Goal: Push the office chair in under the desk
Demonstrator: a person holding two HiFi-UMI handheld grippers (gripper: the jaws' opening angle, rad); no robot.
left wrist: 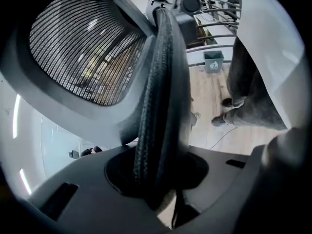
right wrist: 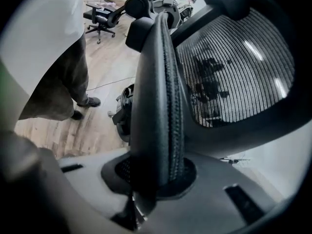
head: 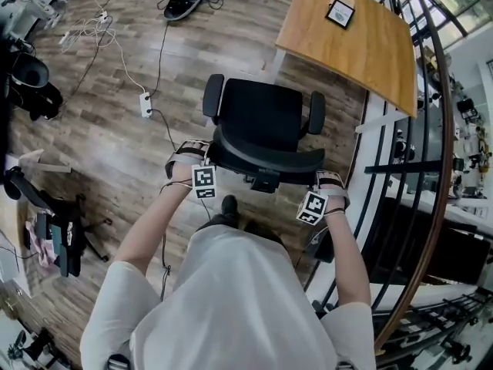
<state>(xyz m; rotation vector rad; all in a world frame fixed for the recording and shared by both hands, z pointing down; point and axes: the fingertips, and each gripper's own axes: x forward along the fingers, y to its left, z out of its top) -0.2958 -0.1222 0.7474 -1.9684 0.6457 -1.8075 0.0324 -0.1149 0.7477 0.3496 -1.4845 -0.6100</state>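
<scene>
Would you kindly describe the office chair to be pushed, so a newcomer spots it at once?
Start at the wooden desk, upper right in the head view; just below-left of it stands the black office chair. Unlike the dark chair at the left edge, its backrest is clamped by the left gripper and right gripper.

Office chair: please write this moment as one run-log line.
left gripper: shut on backrest rim | right gripper: shut on backrest rim | office chair: apart from desk, not yet under it
</scene>
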